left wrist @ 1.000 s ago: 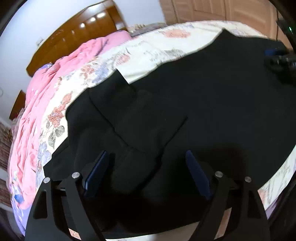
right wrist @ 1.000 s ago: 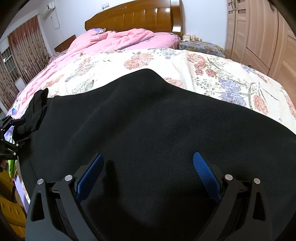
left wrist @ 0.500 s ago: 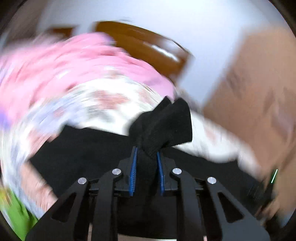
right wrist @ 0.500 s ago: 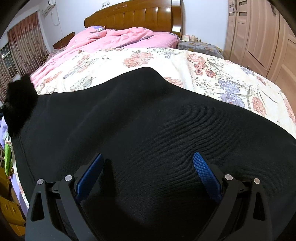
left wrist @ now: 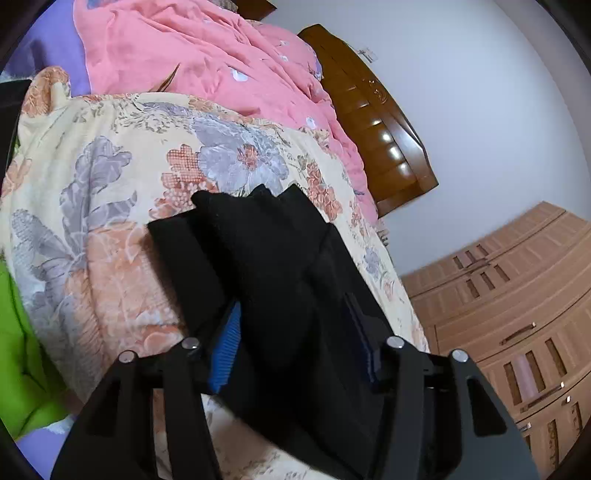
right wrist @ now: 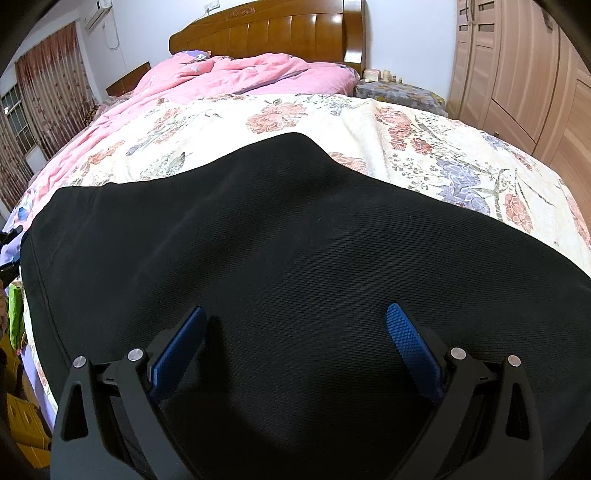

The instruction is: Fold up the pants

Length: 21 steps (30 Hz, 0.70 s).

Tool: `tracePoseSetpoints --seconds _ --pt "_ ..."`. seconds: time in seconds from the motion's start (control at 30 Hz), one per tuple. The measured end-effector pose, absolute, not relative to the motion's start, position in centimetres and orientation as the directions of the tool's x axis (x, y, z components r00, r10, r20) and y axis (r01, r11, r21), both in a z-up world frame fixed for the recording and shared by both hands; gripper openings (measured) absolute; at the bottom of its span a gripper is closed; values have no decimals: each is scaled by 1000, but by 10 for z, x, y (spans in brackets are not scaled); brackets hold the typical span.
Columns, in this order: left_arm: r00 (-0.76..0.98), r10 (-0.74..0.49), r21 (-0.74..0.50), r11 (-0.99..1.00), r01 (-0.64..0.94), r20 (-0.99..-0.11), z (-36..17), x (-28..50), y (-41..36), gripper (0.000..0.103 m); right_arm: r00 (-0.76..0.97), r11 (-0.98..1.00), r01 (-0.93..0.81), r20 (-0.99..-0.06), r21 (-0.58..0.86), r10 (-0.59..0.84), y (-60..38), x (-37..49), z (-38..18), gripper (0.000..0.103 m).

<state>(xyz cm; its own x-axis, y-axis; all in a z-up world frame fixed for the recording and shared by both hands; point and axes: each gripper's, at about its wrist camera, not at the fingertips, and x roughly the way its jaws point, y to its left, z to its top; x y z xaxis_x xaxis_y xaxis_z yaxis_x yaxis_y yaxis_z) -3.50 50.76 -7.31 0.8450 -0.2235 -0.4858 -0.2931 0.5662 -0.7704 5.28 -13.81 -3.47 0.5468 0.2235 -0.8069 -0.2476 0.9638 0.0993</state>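
Black pants (right wrist: pixel 295 258) lie spread on the floral bed (right wrist: pixel 424 133). Left gripper (left wrist: pixel 299 343) jaws opening, a bunched fold of pants between the blue pads (left wrist: pixel 225 343), left pad apart from cloth. Right gripper (right wrist: pixel 295 347) jaws wide apart, released, hovering over flat pants, nothing gripped.

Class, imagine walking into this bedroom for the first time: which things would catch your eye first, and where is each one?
The black pants spread wide over the flowered bedspread fill the foreground. Behind them a crumpled pink quilt is heaped against the wooden headboard. In the left wrist view, a bunched fold of the pants sits between the opening jaws of the left gripper.
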Motion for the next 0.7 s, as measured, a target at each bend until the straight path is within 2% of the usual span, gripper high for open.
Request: tracePoseSetpoints --seconds 0.03,0.13,0.3,0.37,0.47,0.6,0.67,0.7 --pt "841 -211 -762 570 -307 -498 -73 -32 508 25 547 964 -248 -807 100 225 -138 53 -35 96" --pt "839 -189 -739 596 -315 -510 -67 -32 506 18 547 964 -248 -807 100 224 -138 53 -35 96" --pt "862 -127 -676 679 -286 -492 -29 -50 488 16 547 964 -247 -807 99 223 -138 53 -35 96" --pt "842 -100 -648 688 -326 -530 -31 -57 488 16 547 964 -247 -807 100 224 -138 53 -35 96" --pt "779 -95 -627 657 -419 -620 -69 -53 502 17 546 963 -249 -806 105 229 -138 53 -35 96" --pt "787 -102 -649 634 -420 -609 -79 -56 507 24 546 962 -249 -804 113 236 -139 52 -34 96" --pt "752 -32 -572 670 -473 -659 -67 -57 500 38 545 962 -249 -805 110 233 -139 52 -34 96" --pt "714 73 -475 698 -536 -697 -54 -59 491 51 545 962 -250 -805 109 233 -139 52 -34 96"
